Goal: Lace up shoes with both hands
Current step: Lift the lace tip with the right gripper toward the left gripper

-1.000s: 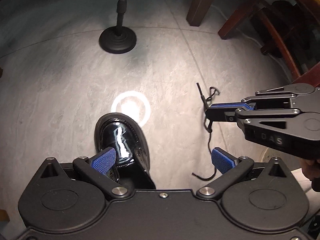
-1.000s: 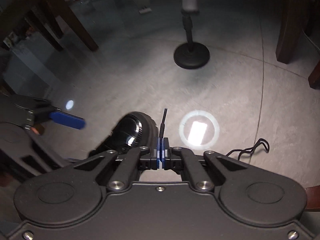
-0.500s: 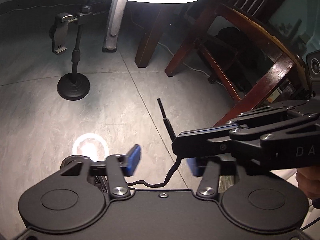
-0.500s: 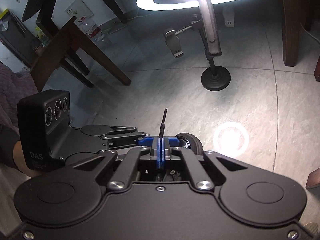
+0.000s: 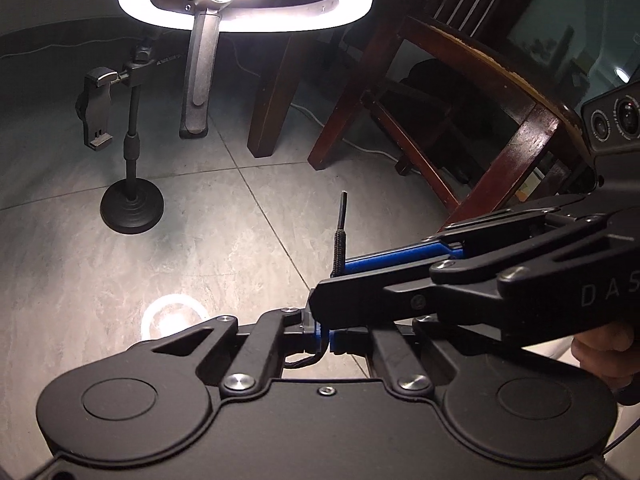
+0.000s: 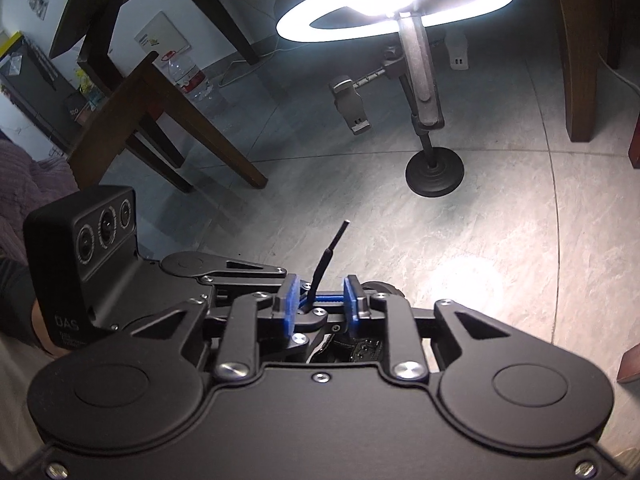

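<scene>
Just above the shoe (image 6: 380,287), which is peeking out dark and glossy beneath the tools on the tiled floor (image 5: 200,240), the two grippers are meeting over the lace (image 5: 338,248). The left gripper (image 5: 326,336) is pinching the lace with its jaws fully closed, and a short loop of cord is sagging out toward 7 o'clock of the pinch. The right gripper (image 6: 320,306) is reaching across from 3 o'clock in the left wrist view. Its jaws are standing partly open with the lace rising between the blue pads (image 6: 290,308), touching neither as far as I can tell. The free end is pointing up toward 12 o'clock and ending in a slim aglet (image 6: 338,236).

The lace is looking light and thin. Its free end is standing unsupported above the pinch, so that part seems fairly stiff, while the sagging loop suggests the rest is limp. Only the aglet is likely rigid enough to aim at an eyelet. A hold close behind the aglet should therefore be giving the most control; a hold farther down would probably be letting the tip droop and wander. The round cord may also be twisting or slipping between flat pads, so a firm, square pinch seems wise. The patent-looking shoe is probably sliding easily on the smooth floor if the lace is tugged hard.
</scene>
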Tool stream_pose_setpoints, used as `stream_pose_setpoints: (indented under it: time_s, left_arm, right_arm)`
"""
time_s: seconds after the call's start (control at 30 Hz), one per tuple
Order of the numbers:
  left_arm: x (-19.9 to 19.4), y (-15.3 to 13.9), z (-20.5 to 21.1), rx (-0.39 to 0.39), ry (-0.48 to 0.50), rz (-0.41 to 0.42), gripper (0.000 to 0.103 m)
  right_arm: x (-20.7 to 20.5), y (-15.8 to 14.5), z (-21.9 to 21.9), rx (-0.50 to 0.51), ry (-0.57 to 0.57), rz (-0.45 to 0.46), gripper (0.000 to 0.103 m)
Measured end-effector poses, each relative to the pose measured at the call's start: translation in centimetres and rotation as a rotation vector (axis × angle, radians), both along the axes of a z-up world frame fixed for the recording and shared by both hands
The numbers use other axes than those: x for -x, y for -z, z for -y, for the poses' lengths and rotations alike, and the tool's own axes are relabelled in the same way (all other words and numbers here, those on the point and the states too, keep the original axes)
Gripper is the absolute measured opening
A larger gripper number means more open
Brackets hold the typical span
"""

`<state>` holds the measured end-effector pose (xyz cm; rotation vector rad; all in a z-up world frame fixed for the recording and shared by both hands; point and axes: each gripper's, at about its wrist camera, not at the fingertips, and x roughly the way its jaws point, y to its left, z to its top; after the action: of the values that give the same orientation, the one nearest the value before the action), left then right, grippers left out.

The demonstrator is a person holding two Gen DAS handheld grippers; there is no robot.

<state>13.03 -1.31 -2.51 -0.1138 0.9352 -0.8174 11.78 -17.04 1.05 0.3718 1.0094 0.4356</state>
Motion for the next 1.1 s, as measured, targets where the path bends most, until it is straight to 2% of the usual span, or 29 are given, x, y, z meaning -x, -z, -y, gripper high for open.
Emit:
stream_pose_setpoints:
  time_s: [0.37, 0.4, 0.43, 0.47, 0.8, 1.1]
  left_arm:
    - [0.2, -0.1, 0.1, 0.015, 0.007, -0.017, 0.003]
    - [0.2, -0.1, 0.0, 0.017, 0.008, -0.017, 0.003]
    - [0.2, -0.2, 0.0, 0.018, 0.009, -0.016, 0.004]
    - [0.2, -0.1, 0.0, 0.015, 0.008, -0.019, 0.004]
    - [0.2, 0.2, 0.0, 0.012, 0.007, -0.041, 0.004]
    - [0.3, 0.6, 0.2, 0.002, 0.025, -0.061, 0.004]
  right_arm:
    - [-0.6, 0.0, -0.8, 0.000, 0.006, -0.009, 0.030]
    - [-0.6, 0.0, -1.0, 0.001, -0.006, 0.002, 0.023]
    - [-0.6, 0.0, -1.2, 0.006, -0.014, 0.009, 0.007]
    - [-0.6, 0.1, -1.2, 0.010, -0.017, 0.010, 0.003]
    - [0.6, 0.4, -2.3, 0.022, -0.080, 0.096, 0.003]
    - [-0.2, 0.4, -2.2, 0.030, -0.090, 0.037, 0.003]
